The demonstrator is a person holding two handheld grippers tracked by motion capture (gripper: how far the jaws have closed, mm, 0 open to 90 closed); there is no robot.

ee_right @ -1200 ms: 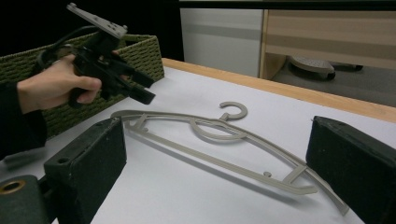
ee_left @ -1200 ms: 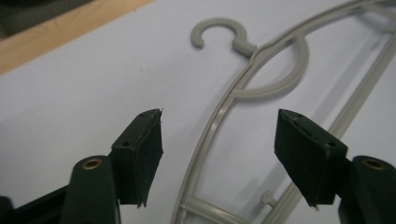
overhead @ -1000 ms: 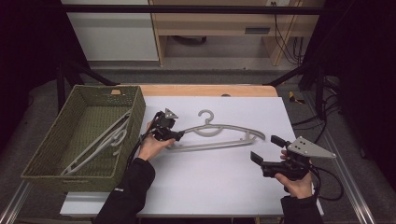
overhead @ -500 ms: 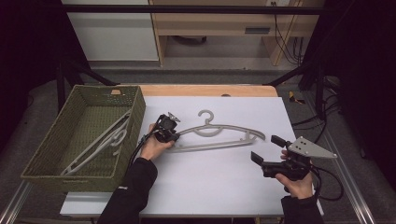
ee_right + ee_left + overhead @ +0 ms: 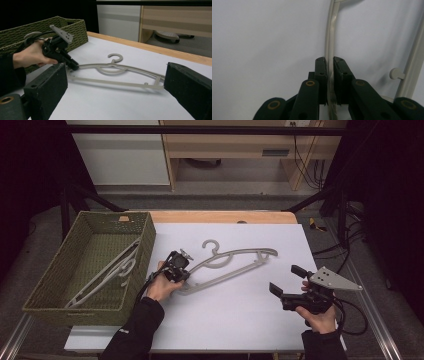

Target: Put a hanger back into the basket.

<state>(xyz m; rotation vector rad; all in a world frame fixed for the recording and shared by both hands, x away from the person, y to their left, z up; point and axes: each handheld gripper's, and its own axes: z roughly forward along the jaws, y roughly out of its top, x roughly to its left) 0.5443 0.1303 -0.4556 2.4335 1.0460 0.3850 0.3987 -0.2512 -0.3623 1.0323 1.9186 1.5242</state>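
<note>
Grey plastic hanger (image 5: 225,265) lies at the middle of the high view on the white table (image 5: 240,320), right of the green basket (image 5: 60,270). My left gripper (image 5: 181,271) has just clamped onto its near arm. I should lift level, slowly, so it doesn't pivot. My right gripper (image 5: 285,281) waits released, lower right.

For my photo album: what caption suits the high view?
Left gripper clamps the hanger beside the basket; right gripper waits open.
</note>
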